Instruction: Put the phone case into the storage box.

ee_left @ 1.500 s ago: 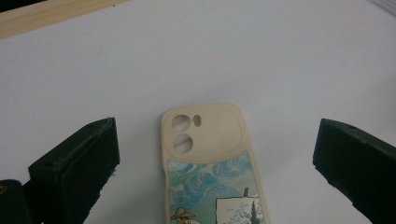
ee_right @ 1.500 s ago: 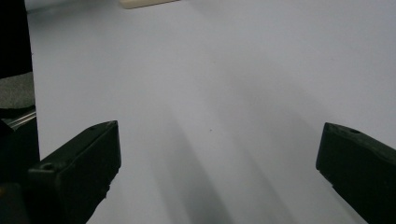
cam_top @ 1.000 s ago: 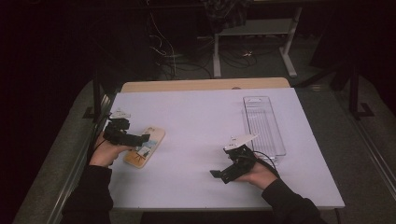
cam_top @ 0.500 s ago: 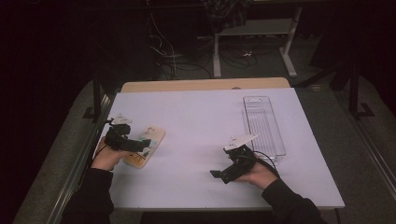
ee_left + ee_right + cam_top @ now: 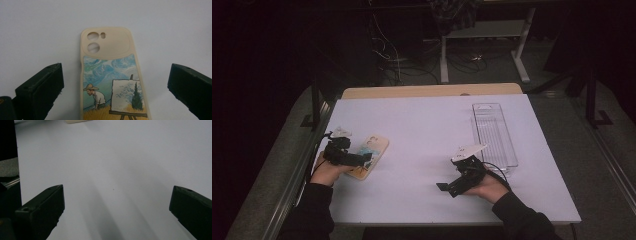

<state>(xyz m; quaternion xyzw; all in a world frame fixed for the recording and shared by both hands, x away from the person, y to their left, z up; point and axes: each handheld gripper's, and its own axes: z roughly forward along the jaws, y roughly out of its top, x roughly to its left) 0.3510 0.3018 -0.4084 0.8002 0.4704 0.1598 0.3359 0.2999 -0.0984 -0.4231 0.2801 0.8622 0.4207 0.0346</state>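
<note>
White sheeting covers the table [image 5: 422, 130], with dark floor, cables and a metal frame beyond its far edge. From the high view, a cream phone case [image 5: 369, 155] lies flat at the near left, and a clear plastic tray [image 5: 493, 134] sits at the far right.

Seen from the left gripper view, the case's back carries a painted scene of a man in a straw hat beside an easel, with camera cut-outs at its far end; its near end is cut off by the frame.

The left gripper [image 5: 115, 87] points at the case, jaws spread wide on either side without touching it. The left hand [image 5: 326, 172] rests near the table's left edge.

The right gripper [image 5: 447, 187] lies low on bare sheet, aimed leftward, jaws wide apart and empty.
</note>
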